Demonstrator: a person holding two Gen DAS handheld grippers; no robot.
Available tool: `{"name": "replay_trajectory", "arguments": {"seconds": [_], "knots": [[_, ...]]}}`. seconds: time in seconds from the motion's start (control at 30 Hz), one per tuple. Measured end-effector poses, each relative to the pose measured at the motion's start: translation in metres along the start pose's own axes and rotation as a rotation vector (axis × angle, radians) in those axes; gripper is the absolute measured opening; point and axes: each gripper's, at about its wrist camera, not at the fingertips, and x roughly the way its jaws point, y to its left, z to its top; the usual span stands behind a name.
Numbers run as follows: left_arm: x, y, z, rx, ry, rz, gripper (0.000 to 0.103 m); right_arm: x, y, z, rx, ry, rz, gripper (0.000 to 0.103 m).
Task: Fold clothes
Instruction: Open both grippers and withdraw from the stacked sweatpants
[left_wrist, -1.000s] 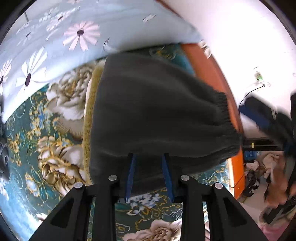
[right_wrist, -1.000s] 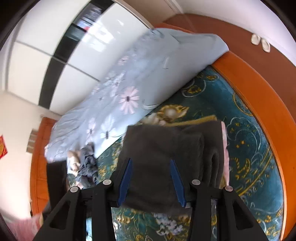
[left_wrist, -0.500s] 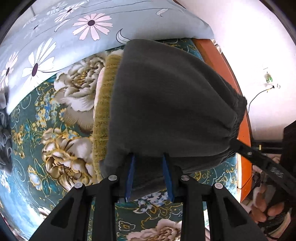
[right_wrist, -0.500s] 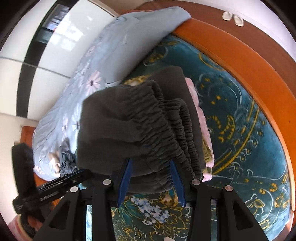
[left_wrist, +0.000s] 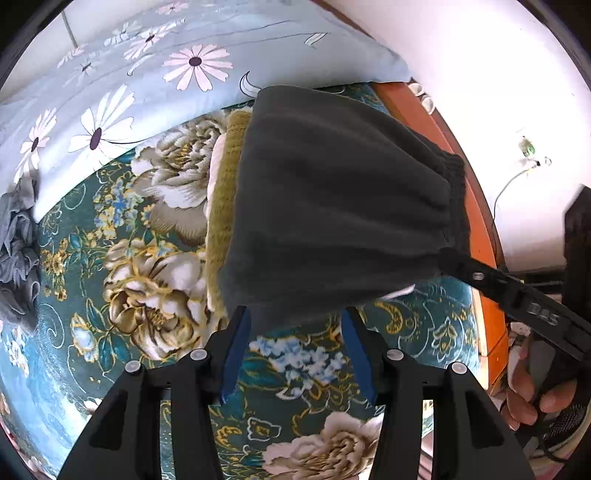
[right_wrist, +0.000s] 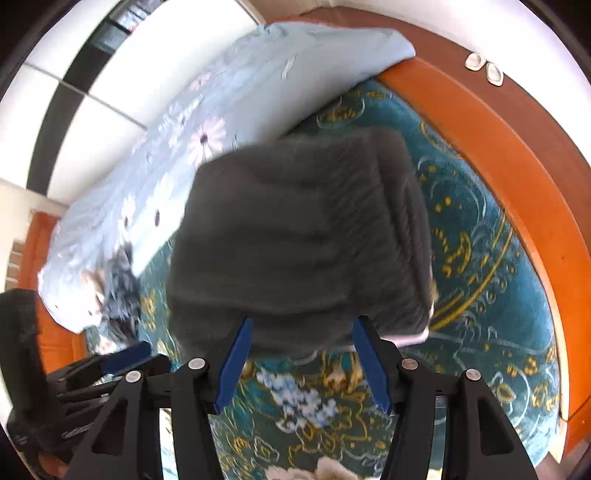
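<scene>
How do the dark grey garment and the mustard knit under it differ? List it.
The dark grey garment lies on top of the pile with its whole folded face showing; the mustard knit lies beneath it, only a strip of edge showing. The grey garment is smooth with a gathered elastic band; the mustard one is coarsely ribbed. Both are folded on the flowered bedspread.

A teal bedspread (left_wrist: 110, 258) with large cream and gold flowers covers the bed, and a pale blue daisy-print quilt (left_wrist: 147, 74) lies bunched toward eleven o'clock. An orange wooden bed frame (right_wrist: 498, 155) curves along the two o'clock side, below a white wall (left_wrist: 480, 74).
</scene>
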Motion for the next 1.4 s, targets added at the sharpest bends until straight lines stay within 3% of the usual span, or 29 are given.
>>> {"name": "replay_trajectory", "arguments": {"seconds": [0.17, 0.3, 0.33, 0.4, 0.43, 0.6, 0.8, 1.0, 1.27, 1.4], "knots": [[-0.010, 0.008, -0.029, -0.010, -0.018, -0.005, 0.053, 0.010, 0.006, -0.022, 0.033, 0.073, -0.047, 0.061], [-0.011, 0.013, -0.044, -0.079, -0.050, 0.046, 0.054, 0.013, 0.012, -0.034, 0.048, 0.134, -0.069, 0.062], [-0.009, 0.016, -0.047, -0.096, -0.055, 0.058, 0.054, 0.010, 0.014, -0.037, 0.056, 0.134, -0.077, 0.063], [-0.005, 0.022, -0.053, -0.117, -0.056, 0.074, 0.076, 0.003, 0.022, -0.042, 0.055, 0.114, -0.103, 0.067], [-0.005, 0.025, -0.057, -0.119, -0.061, 0.075, 0.078, -0.001, 0.025, -0.045, 0.055, 0.103, -0.117, 0.070], [-0.012, 0.037, -0.074, -0.125, -0.099, 0.050, 0.079, -0.007, 0.053, -0.055, -0.003, 0.099, -0.161, 0.079], [-0.002, 0.041, -0.083, -0.222, -0.058, -0.011, 0.080, -0.015, 0.063, -0.063, -0.047, 0.078, -0.198, 0.088], [-0.010, 0.026, -0.073, -0.186, -0.083, 0.068, 0.080, -0.025, 0.042, -0.054, -0.038, 0.036, -0.212, 0.103], [0.004, 0.012, -0.066, -0.397, -0.084, 0.165, 0.080, -0.006, 0.021, -0.051, -0.241, 0.081, -0.154, 0.103], [0.002, -0.003, -0.073, -0.535, -0.126, 0.227, 0.080, -0.006, 0.010, -0.051, -0.352, 0.098, -0.096, 0.103]]}}
